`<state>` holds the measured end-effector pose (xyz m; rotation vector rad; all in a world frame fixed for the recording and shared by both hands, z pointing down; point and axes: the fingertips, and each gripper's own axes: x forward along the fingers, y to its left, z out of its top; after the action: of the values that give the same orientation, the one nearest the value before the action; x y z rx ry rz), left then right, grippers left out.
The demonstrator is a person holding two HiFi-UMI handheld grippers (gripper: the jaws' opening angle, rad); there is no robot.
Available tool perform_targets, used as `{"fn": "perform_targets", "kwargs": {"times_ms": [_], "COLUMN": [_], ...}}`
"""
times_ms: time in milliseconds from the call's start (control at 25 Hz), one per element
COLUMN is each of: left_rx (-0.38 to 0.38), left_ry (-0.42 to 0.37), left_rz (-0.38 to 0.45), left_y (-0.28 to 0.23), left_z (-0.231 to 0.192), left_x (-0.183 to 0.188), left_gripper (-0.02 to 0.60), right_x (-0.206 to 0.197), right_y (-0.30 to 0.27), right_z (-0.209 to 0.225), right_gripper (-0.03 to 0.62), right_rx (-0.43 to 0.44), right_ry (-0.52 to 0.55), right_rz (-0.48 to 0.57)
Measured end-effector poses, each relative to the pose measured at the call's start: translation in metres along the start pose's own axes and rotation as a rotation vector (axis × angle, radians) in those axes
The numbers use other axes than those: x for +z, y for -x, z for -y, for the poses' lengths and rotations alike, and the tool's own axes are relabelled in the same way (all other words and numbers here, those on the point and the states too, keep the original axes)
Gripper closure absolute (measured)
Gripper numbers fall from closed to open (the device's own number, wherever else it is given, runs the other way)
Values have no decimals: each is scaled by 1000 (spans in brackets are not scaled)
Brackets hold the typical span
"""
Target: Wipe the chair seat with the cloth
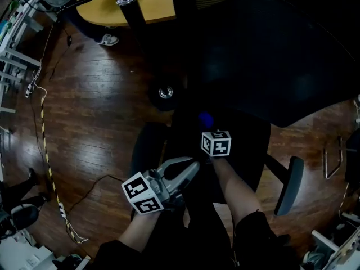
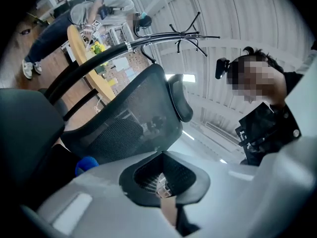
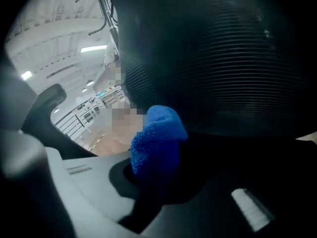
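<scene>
Blue cloth clamped in right claw, over chair seat, left claw closed, empty.

Head view looks steeply down on chair & wood floor. Left gripper view tilts up past mesh back to ceiling. Right gripper view sits v. close to blue cloth. All share chair, cloth.

A wooden table stands on plank floor.
</scene>
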<state>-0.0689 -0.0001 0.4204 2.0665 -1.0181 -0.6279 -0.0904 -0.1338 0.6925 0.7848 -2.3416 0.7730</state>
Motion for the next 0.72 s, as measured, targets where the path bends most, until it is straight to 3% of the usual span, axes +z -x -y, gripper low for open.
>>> {"fn": "perform_targets", "kwargs": {"times_ms": [160,400,520,720], "left_rx": [26,62,65,38], "left_ry": [3,14,19,48], "left_rz": [48,92,90,63], "left_y": [8,23,16,-3], "left_z": [-7,-23,-28,-30], "left_x": [15,30,31,25], "left_gripper": [592,592,592,592], "right_x": [19,8,8,-11], "right_y": [-41,-59,-48,1], "right_z": [-13,-15,13,102], "right_gripper": [560,559,560,560], "right_rx": [38,67,2,-169], "right_ry": [47,48,31,-27], "right_rz": [-28,-45,-43,-62]}}
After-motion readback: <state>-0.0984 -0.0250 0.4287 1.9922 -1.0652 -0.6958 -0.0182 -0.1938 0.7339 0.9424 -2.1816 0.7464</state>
